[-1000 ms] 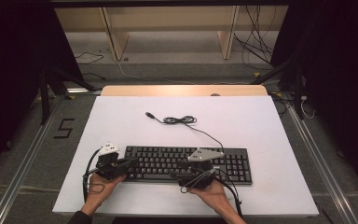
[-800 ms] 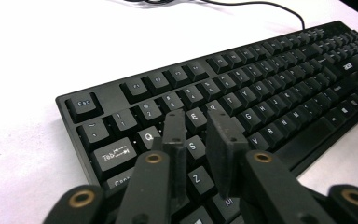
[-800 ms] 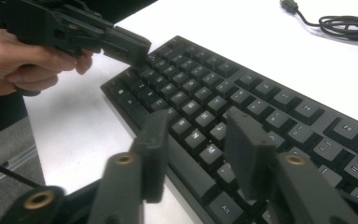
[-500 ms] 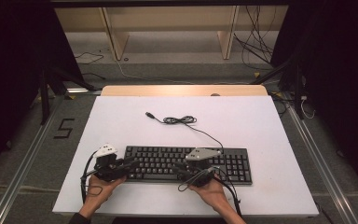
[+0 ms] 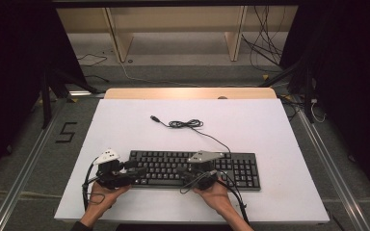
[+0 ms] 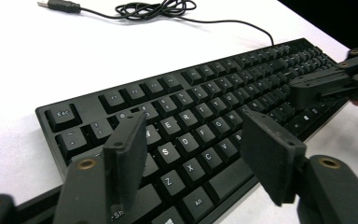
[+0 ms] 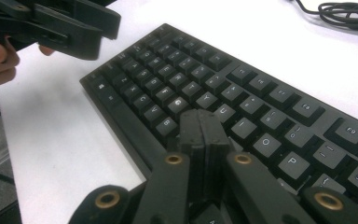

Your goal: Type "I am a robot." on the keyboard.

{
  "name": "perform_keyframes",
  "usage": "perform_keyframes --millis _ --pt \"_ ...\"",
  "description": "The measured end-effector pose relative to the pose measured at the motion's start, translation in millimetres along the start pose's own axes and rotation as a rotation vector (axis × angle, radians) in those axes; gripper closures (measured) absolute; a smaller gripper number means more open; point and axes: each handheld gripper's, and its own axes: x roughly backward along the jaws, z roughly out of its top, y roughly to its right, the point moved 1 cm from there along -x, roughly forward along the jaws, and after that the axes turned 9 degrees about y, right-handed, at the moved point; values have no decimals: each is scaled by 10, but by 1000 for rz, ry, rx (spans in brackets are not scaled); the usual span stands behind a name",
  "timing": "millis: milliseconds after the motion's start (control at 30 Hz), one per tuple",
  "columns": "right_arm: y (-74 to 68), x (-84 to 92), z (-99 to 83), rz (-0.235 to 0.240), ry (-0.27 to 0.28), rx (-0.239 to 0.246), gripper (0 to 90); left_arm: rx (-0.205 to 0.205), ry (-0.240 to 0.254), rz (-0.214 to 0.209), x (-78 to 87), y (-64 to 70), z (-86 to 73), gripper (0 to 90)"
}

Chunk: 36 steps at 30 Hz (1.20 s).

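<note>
Black plastic, the keyboard (image 5: 192, 168) is looking stiff and light (keys give), best pinched at its end edges; left gripper (image 6: 200, 163) jaws, just opening, are gaping empty, right gripper (image 7: 204, 135) jaws, just closing, are meeting on nothing.

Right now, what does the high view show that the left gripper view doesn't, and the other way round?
High view: the whole white table, a "5" marked on the floor, and the person's two hands, left hand and right hand.

Left gripper view: readable key letters, and the left tongs close up over the keys. Their jaws have just been opening and nothing is between them.

Both: the black keyboard, its coiled cable, and the right tongs, which have just closed and are shut.
</note>
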Motion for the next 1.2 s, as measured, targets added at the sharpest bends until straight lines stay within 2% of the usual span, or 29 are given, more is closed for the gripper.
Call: perform_keyframes --millis 333,1200 --pt "25 -67 13 -7 -14 -4 900 2 25 -2 47 16 8 326" --pt "21 -207 -57 -9 -85 -3 900 -23 53 -32 93 86 -7 270"
